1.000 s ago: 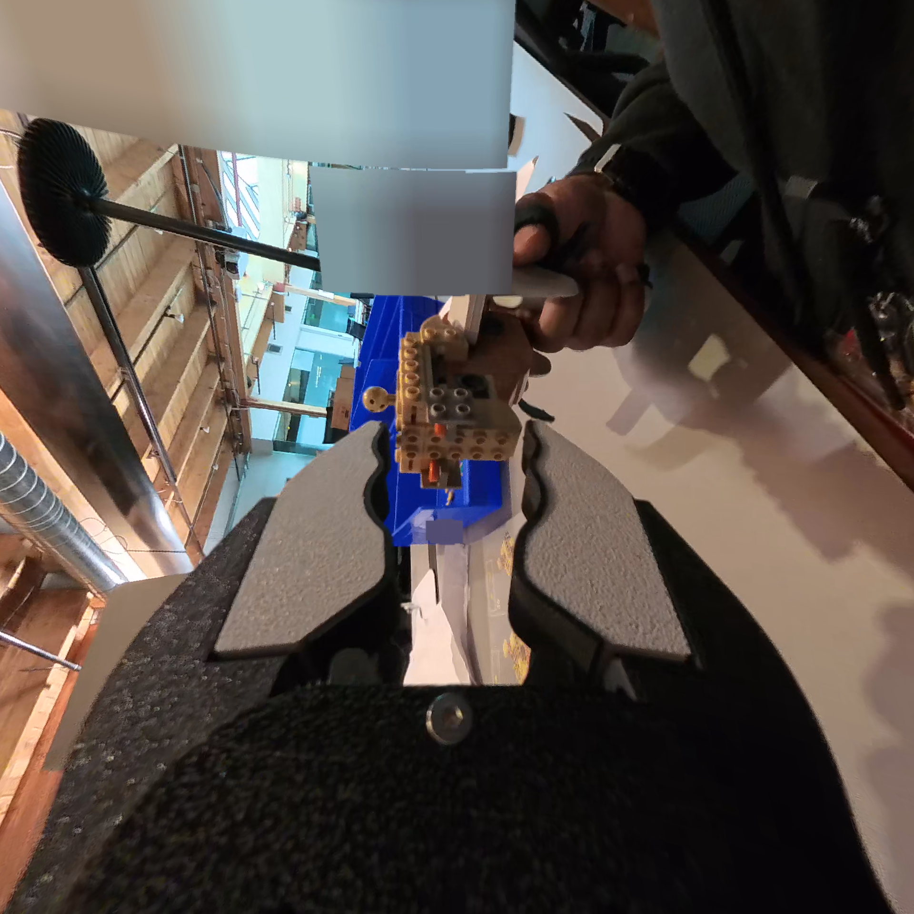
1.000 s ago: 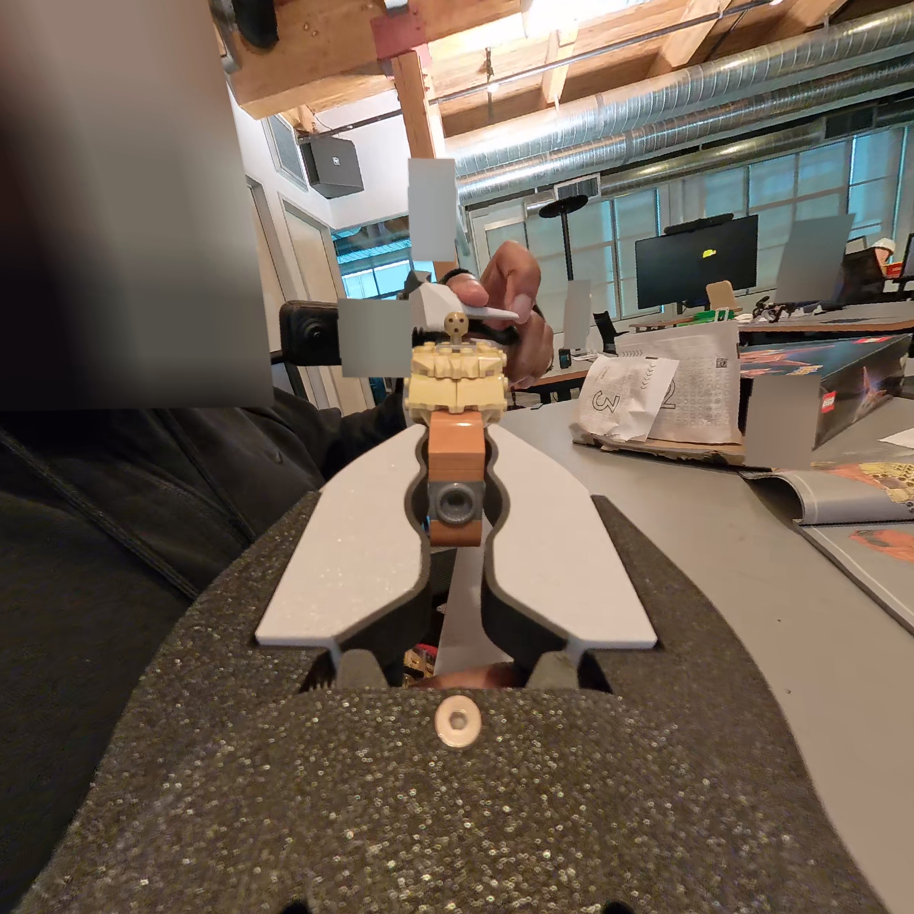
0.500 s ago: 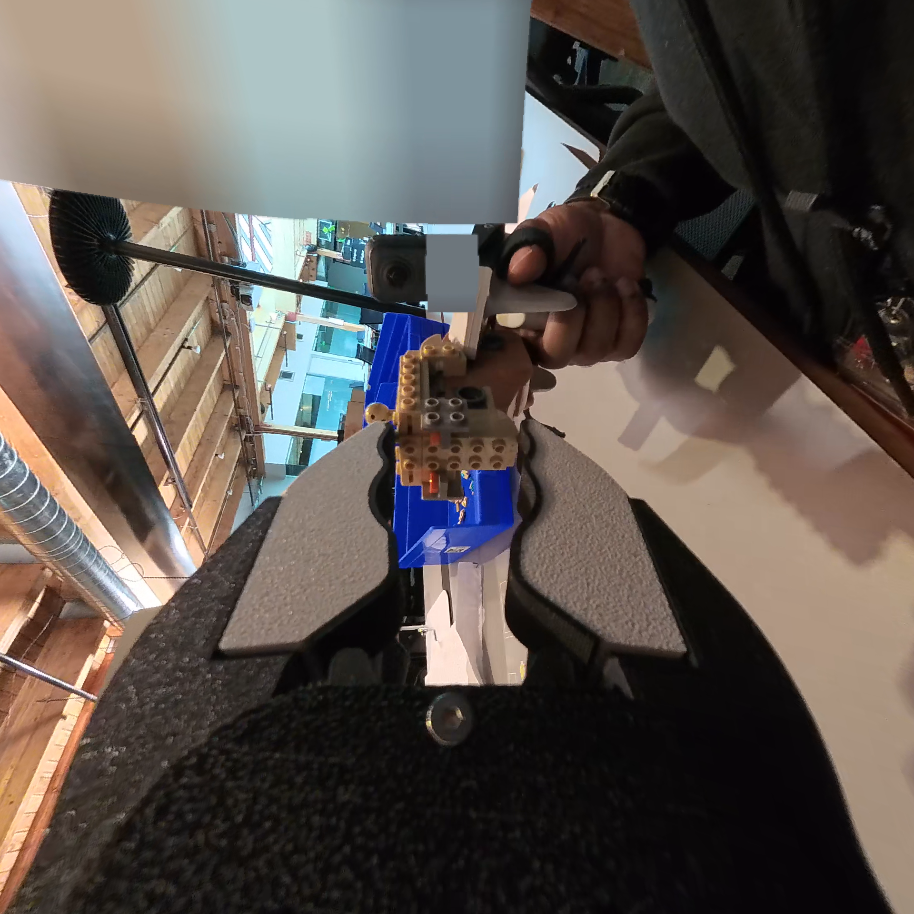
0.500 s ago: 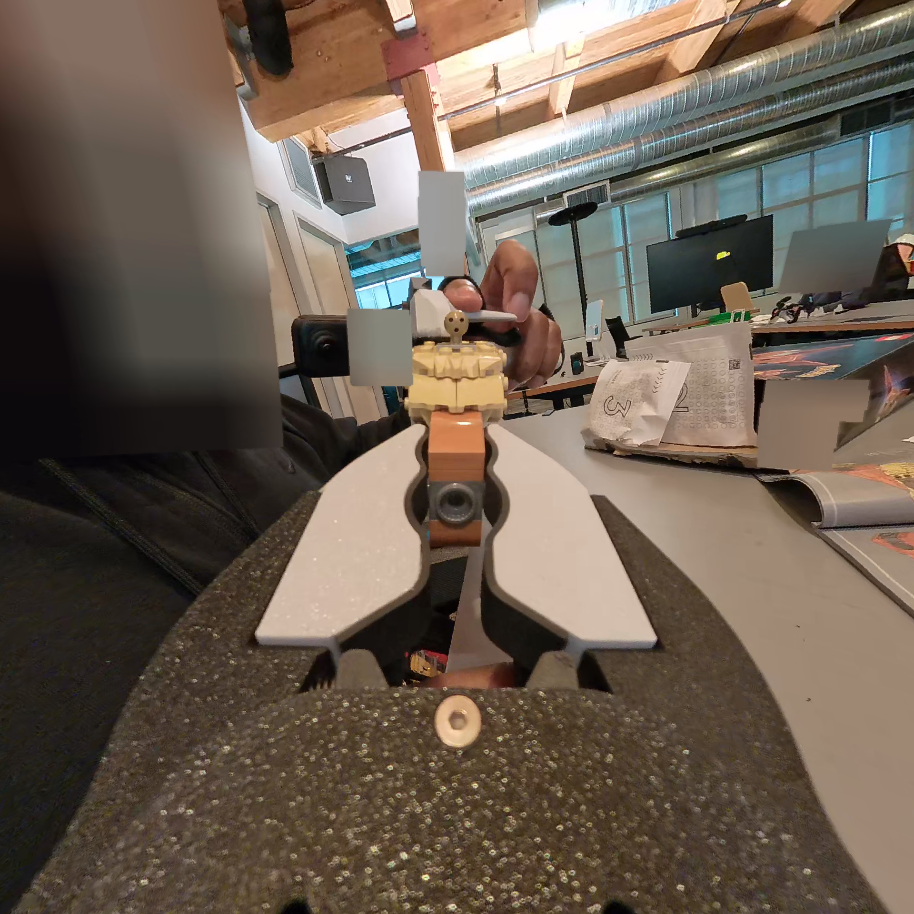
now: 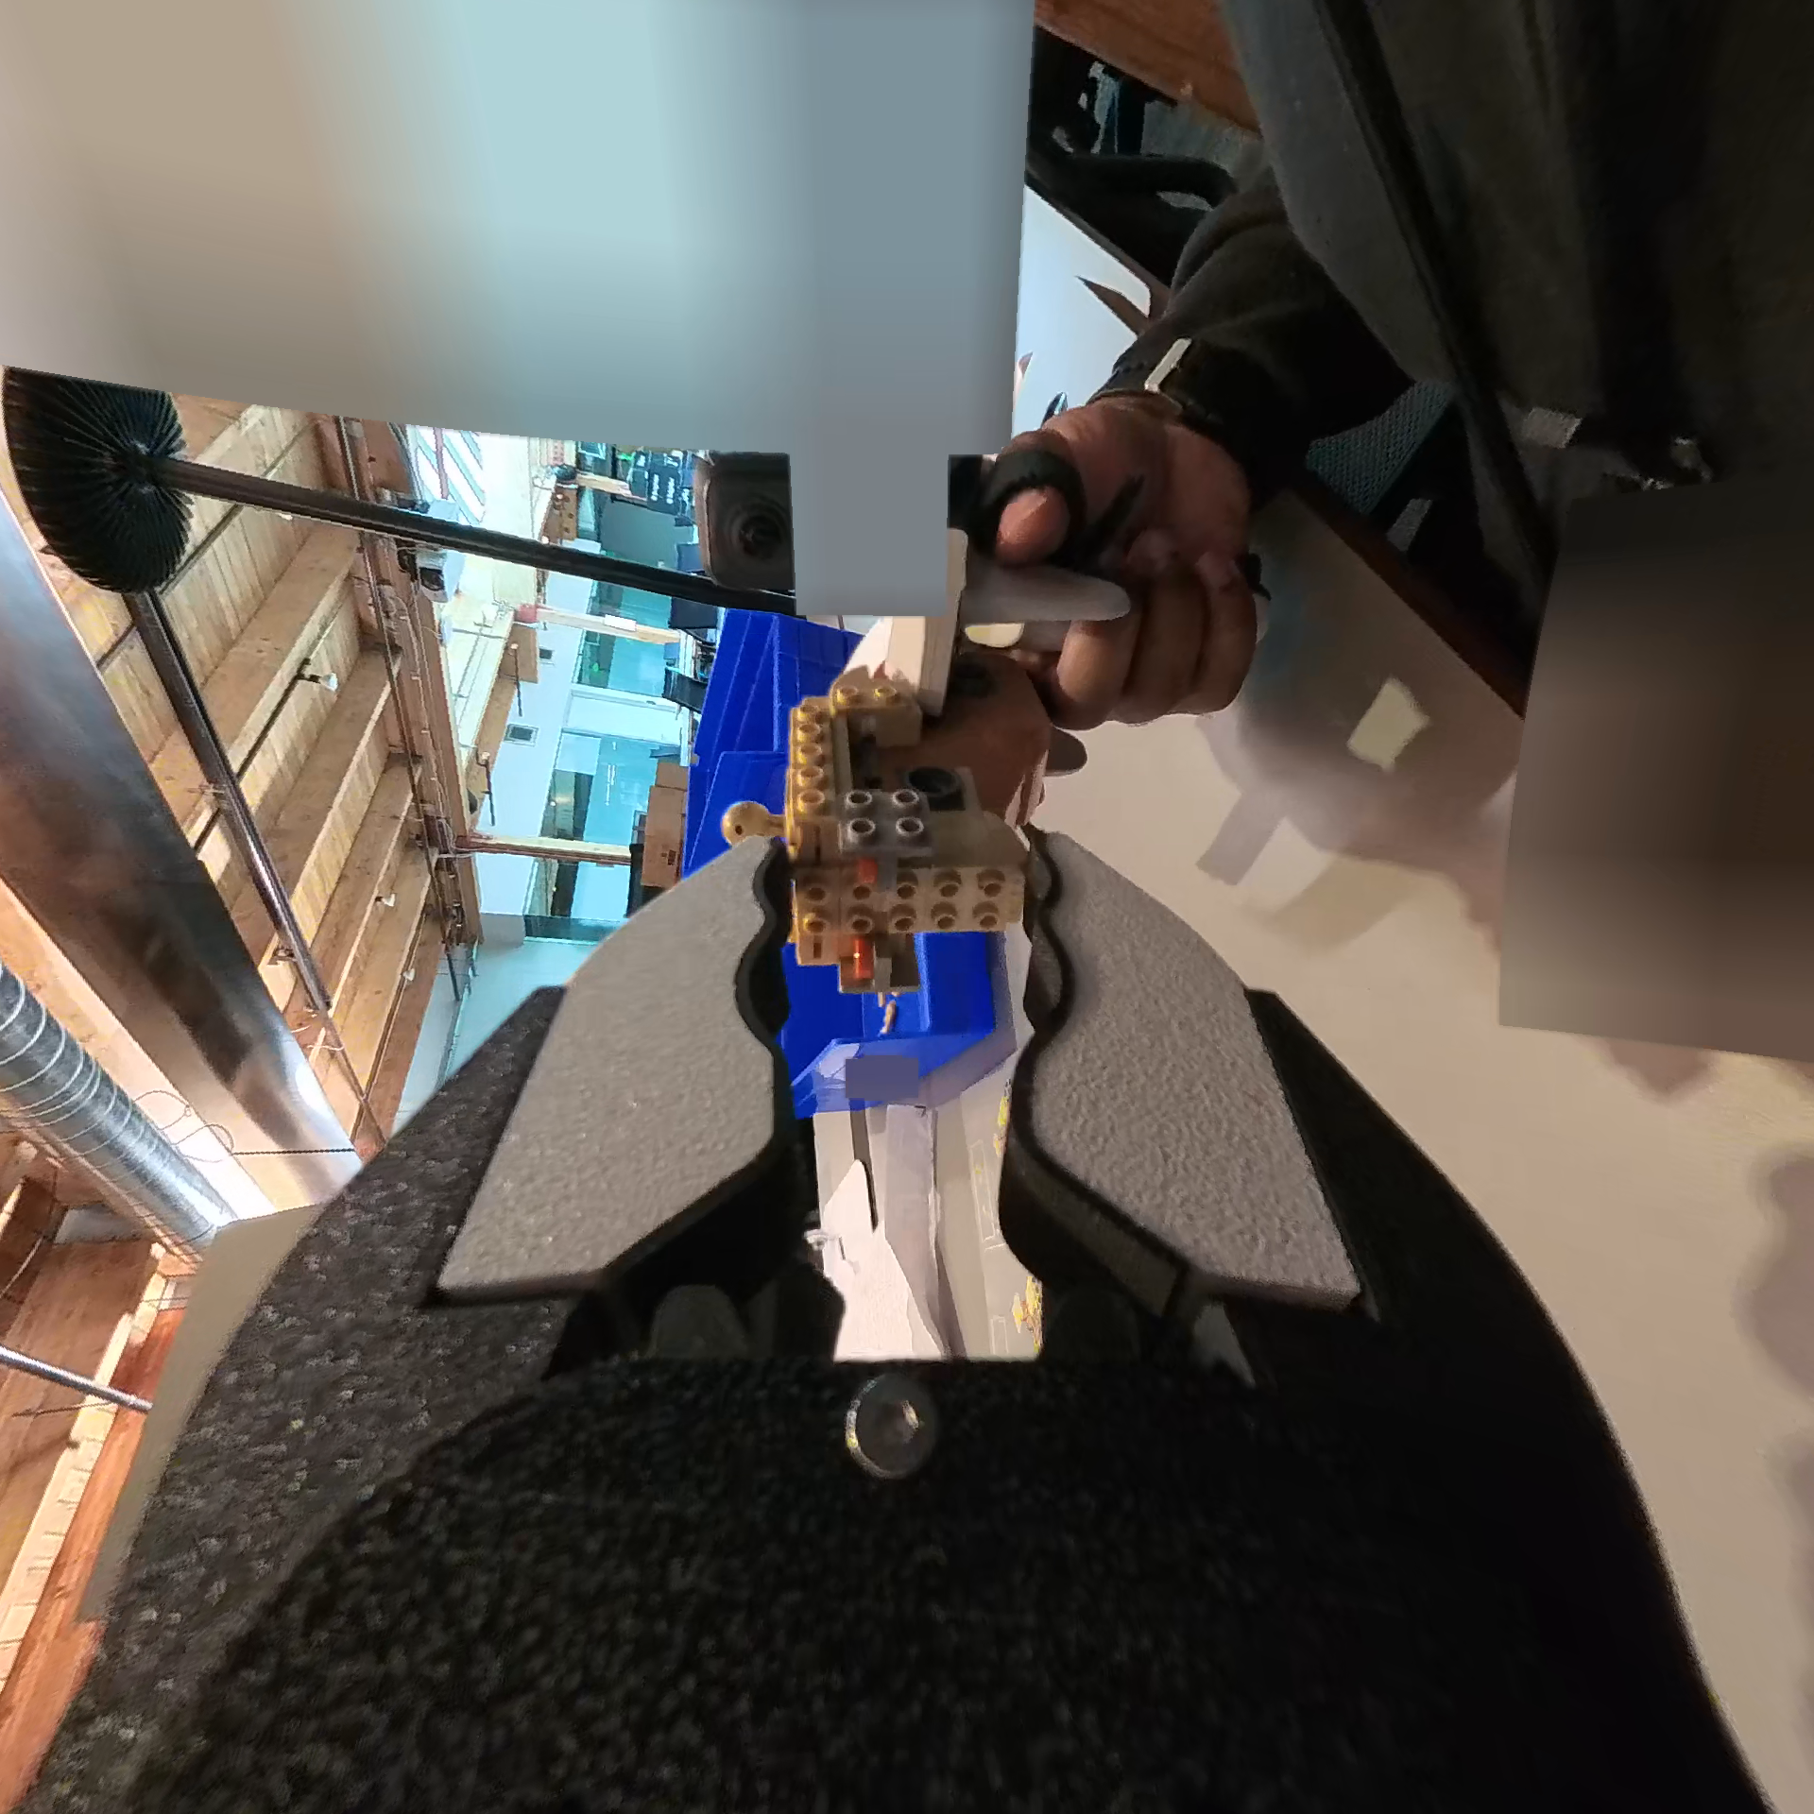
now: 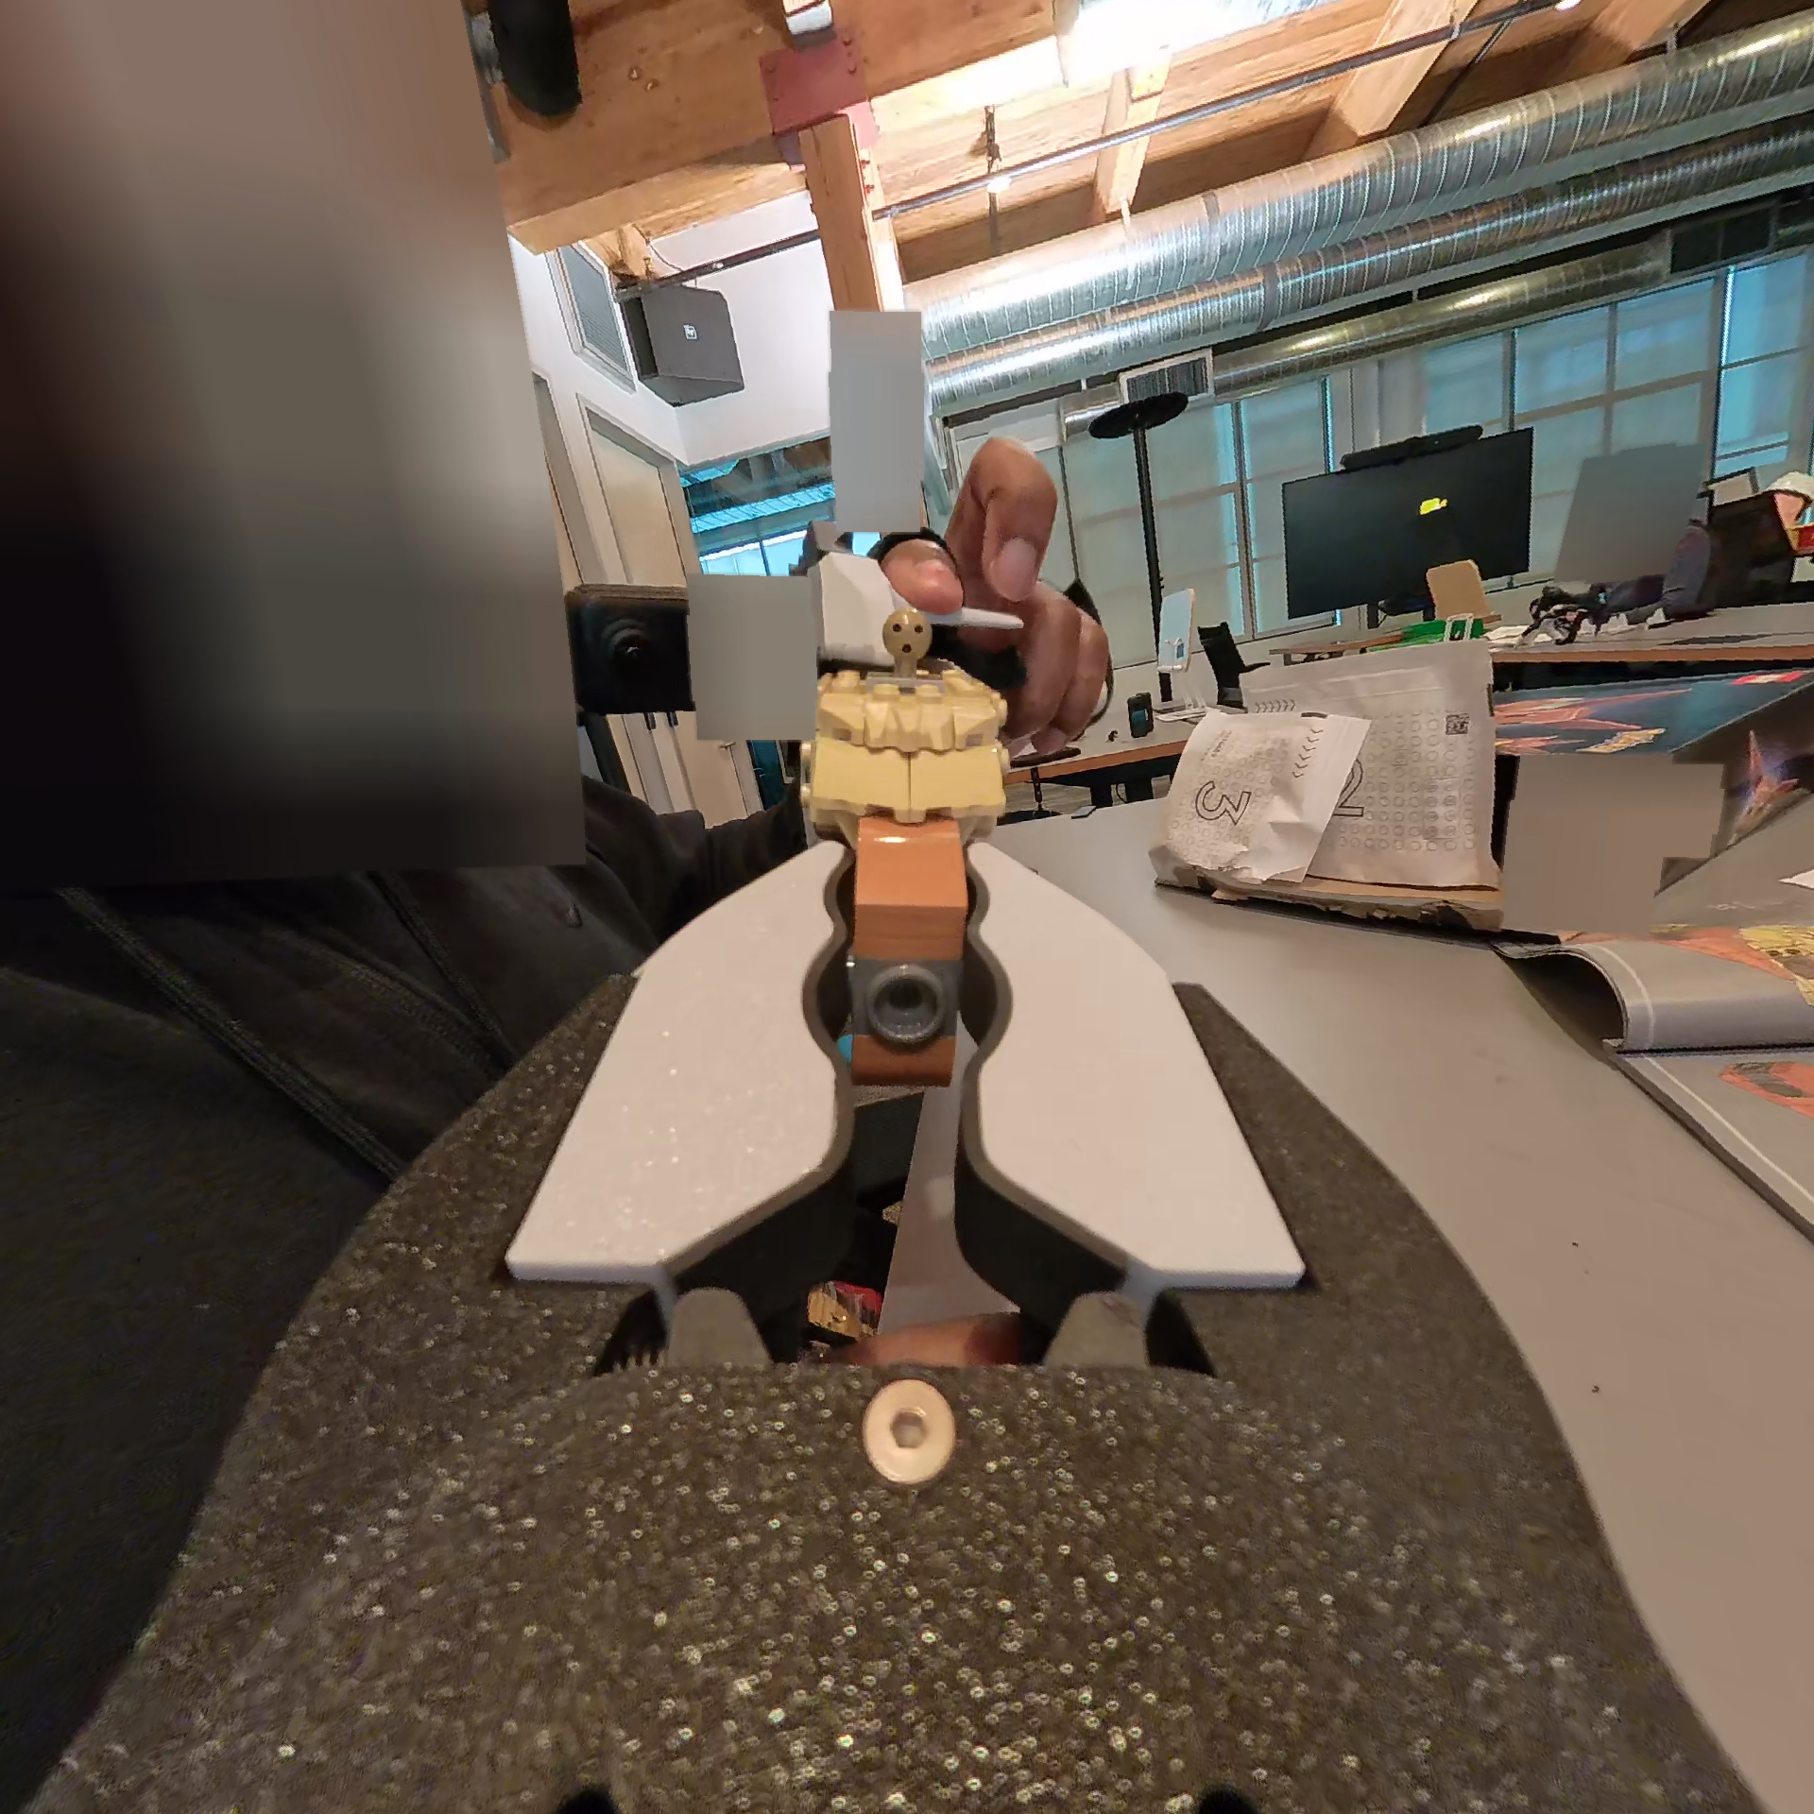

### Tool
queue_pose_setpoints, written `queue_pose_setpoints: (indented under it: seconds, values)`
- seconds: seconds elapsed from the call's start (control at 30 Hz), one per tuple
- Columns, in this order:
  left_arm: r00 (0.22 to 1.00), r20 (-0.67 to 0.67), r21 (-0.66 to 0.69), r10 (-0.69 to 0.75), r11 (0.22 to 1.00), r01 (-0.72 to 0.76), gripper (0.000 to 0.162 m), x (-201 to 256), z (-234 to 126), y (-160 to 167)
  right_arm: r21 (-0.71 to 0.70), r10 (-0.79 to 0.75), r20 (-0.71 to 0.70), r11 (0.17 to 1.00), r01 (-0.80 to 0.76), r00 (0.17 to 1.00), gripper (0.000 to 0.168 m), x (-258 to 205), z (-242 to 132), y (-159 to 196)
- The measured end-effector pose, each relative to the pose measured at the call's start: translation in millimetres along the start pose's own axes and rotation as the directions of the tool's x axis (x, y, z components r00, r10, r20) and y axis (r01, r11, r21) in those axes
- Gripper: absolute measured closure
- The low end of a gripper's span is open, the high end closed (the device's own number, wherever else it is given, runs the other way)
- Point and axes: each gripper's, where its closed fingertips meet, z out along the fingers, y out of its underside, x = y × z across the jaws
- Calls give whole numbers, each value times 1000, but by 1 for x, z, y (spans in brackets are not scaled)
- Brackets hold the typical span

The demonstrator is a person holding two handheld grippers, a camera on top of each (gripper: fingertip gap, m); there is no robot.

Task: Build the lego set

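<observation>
A small lego assembly (image 6: pixel 908 766) is held up in the air: a tan studded body with a small ball on top, on a brown block with a grey holed piece. My right gripper (image 6: pixel 908 864) is shut on the brown block. In the left wrist view the assembly (image 5: pixel 883 815) shows its studded side. Its tan end sits between the fingertips of my left gripper (image 5: pixel 903 883), which closely flank it with the jaws apart. A hand (image 5: pixel 1129 589) holds the right gripper behind it. The hand on the left gripper (image 6: pixel 1011 589) shows behind the assembly, one finger raised.
A grey table (image 6: pixel 1325 1031) lies to the right with white paper bags (image 6: pixel 1374 795), an open instruction booklet (image 6: pixel 1688 991) and a set box (image 6: pixel 1620 707). Blue bins (image 5: pixel 883 1040) stand beyond the left gripper. The person's dark clothing (image 6: pixel 245 1080) fills the left. The left gripper's tips are roughly 4 cm from the right gripper's.
The left gripper and the assembly have come together: the tan end, just ahead of the fingertips before, now sits between them. The right gripper's hold is unchanged.
</observation>
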Motion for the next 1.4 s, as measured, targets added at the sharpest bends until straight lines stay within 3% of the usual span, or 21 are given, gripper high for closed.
queue_pose_setpoints:
  seconds: [0.5, 0.7, 0.9, 1.03, 1.4]
  values:
    - [999, -33, 0, 3, 1000, -3, 117, 3, -3, -2, -25, -23, -2, 999, 23, 1000, 150, -2, 2, 4]
    - [999, 29, -8, 27, 1000, -27, 116, -2, 0, 0, 13, -18, -7, 1000, 18, 1000, 151, 0, 0, -3]
    - [996, 51, 62, -68, 996, 65, 105, -7, -5, -3, 15, -30, -3, 999, 30, 1000, 151, -2, 0, -3]
    - [999, 23, 12, -34, 999, 33, 104, -2, -2, 7, 18, -30, 4, 999, 30, 1000, 151, -4, 0, -3]
    - [1000, -6, 11, -6, 1000, 6, 115, -2, 1, 10, 11, -36, 6, 999, 36, 999, 151, -4, 1, -2]
